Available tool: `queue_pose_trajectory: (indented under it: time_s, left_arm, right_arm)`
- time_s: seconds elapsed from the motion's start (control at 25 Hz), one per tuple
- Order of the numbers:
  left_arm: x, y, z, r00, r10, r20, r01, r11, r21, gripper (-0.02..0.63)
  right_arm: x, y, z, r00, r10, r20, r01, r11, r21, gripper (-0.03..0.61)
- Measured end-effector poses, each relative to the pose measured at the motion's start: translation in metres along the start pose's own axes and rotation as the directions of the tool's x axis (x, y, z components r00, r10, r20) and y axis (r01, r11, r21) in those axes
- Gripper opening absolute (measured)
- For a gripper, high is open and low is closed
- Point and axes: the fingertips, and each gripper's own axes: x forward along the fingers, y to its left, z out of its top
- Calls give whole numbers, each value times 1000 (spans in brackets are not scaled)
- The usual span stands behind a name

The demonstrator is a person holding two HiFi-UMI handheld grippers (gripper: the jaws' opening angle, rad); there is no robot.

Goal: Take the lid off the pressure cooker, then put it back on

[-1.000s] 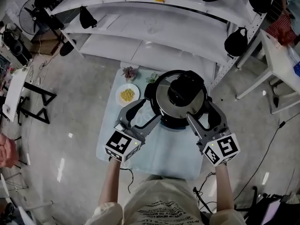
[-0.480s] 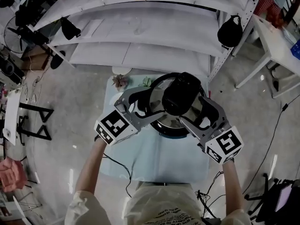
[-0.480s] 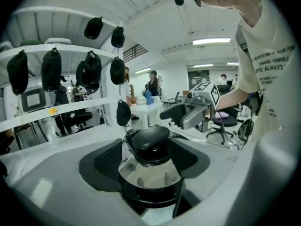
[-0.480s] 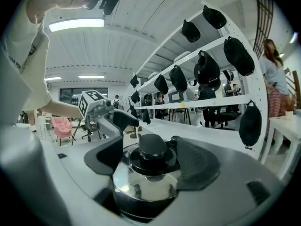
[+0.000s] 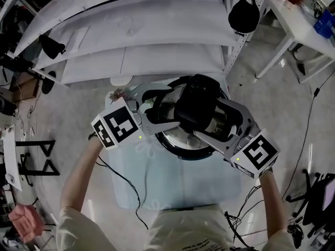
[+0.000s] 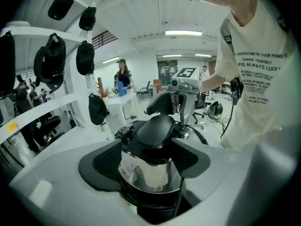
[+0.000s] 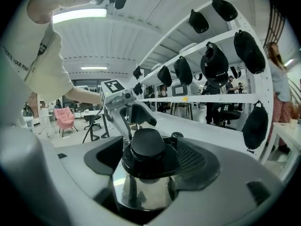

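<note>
The left tool (image 6: pixel 149 160) at nine o'clock and the right tool (image 7: pixel 149 160) at four have just spread their jaws wide. They bracket the pressure cooker lid (image 5: pixel 196 106) unclamped, likely for an even lift.

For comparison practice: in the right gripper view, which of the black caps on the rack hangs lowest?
The far-right cap, the only one hanging below the long shelf; the others hang above it.

Open-plan lab or office. White shelving (image 5: pixel 157 61) (black caps (image 7: pixel 214 60) hung alongside), a desk (image 5: pixel 296 22), ceiling strip lights (image 6: pixel 183 32).
</note>
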Motion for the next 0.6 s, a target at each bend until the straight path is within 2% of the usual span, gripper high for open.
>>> queue_pose_trajectory:
  time_s: [0.24, 0.48, 0.6]
  left_arm:
    - [15, -3, -2, 993, -119, 3, 118, 991, 57, 310]
    - [22, -5, 4, 981, -190, 36, 186, 977, 105, 310]
    - [25, -8, 7, 975, -215, 50, 208, 971, 117, 308]
  right_arm:
    - [8, -4, -6, 999, -5, -46, 5, 1000, -4, 342]
    - [17, -1, -8, 995, 7, -99, -9, 1000, -13, 341]
    - [19, -1, -11, 992, 6, -127, -12, 999, -48, 341]
